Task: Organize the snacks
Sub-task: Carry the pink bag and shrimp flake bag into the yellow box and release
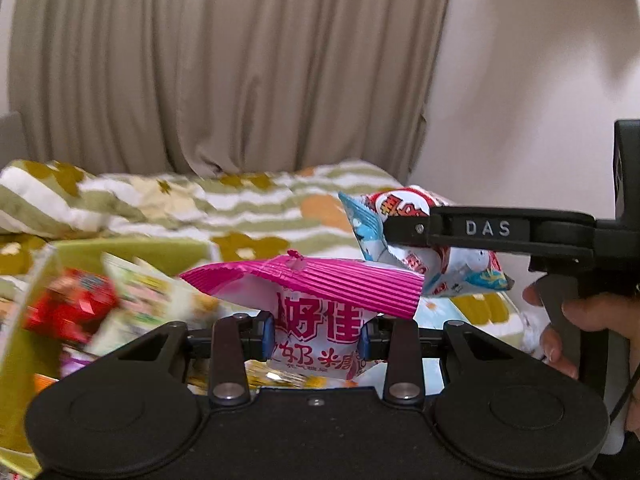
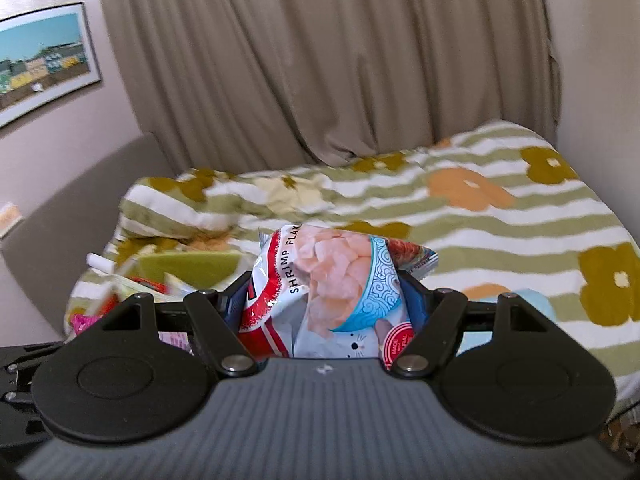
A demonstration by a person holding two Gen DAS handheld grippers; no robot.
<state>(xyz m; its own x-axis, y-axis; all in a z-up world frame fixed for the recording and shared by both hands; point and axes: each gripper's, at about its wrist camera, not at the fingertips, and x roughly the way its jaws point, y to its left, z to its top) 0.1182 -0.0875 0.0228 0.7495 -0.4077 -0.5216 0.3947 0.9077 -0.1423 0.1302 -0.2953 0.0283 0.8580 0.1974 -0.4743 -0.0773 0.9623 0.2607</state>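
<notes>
1. Pinched between your left gripper (image 1: pixel 316 338) pads is the pink-topped candy packet (image 1: pixel 316 304), clamped tight at its waist and carried clear of the bedding.
2. Your right gripper (image 2: pixel 320 300) is closed on the shrimp flakes bag (image 2: pixel 332 280); its jaws stand wider because the bag is puffy, and the pads press in on both sides. From the left wrist view the same bag (image 1: pixel 432 256) hangs from the right gripper's fingers, just beside and a little above the pink packet.
3. Both packets are in the air over the striped flower blanket (image 2: pixel 500 208), so neither has been put anywhere yet.
4. Off to the left sits a green box (image 1: pixel 132 246) with several snacks in or by it: a red pack (image 1: pixel 72 308) and pale wrappers, all blurred. I cannot tell which lie inside and which beside it.
5. Judging by this, you are mid-carry: two items picked, still to be placed. That box looks the likely destination, though this is a guess. How many loose snacks remain is not visible.
</notes>
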